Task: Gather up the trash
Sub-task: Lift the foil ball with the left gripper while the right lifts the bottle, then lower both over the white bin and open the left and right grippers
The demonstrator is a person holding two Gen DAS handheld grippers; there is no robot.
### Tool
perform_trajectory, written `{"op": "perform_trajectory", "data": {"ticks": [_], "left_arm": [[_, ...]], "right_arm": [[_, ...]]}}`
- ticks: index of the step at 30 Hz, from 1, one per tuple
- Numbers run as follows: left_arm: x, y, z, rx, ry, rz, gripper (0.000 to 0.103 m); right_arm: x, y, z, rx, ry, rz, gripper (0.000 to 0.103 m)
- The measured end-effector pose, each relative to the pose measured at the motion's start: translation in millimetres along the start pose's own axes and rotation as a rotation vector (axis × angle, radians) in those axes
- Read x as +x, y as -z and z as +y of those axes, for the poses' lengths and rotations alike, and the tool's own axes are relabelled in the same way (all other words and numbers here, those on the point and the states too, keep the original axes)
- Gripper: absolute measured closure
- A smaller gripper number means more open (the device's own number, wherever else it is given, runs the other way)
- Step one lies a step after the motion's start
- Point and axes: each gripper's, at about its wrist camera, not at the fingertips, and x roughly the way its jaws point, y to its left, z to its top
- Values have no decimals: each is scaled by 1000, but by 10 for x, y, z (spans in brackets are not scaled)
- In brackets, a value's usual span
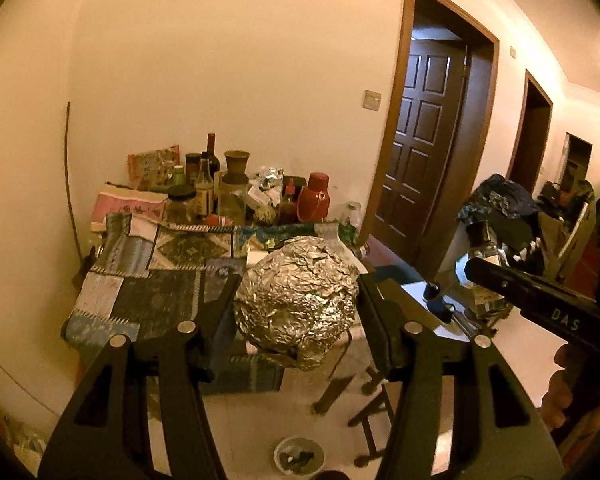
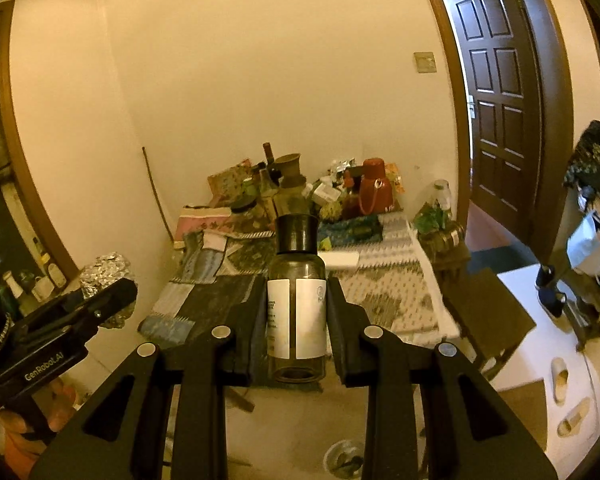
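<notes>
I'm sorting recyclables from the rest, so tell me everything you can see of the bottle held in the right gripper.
The bottle is small, cylindrical and made of clear, smoky-tinted material, glass or plastic I cannot tell. It has a dark flared cap and a white label with small print wrapped round its body. It looks empty. It stands upright, lifted off the table, pinched at its sides between the right gripper fingers. Nothing else touches it. The left wrist view shows it too, blurred.
</notes>
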Motion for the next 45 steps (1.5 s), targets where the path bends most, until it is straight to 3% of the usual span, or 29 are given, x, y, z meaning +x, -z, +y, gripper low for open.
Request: {"op": "perform_trajectory", "data": {"ticks": [9,18,24,31,35,43,44,45], "left_arm": [[-335,276,112,-15,36,65,47],[-215,547,53,-39,38,165,47],[289,979,31,-73,24,310,47],[1031,1728,57,-123,-5,477,47],[1406,2127,113,-142,-24,542,47],[2031,2824,308,-185,-48,633,47],[2083,2885,315,-190,-47,641,47],[2157,2974,322,-196,-46,652,47]], "right_arm": [[-208,258,151,36,21,67,77],[-53,555,93,44,12,172,77],[288,934,-180,69,6,287,77],[890,1622,-606,117,23,477,77],[1248,2029,-769,119,22,570,77],[1986,2511,-938,106,-35,648,77],[2063,2551,-962,109,-39,660,76],[2138,2599,-1003,117,-38,667,68]]}}
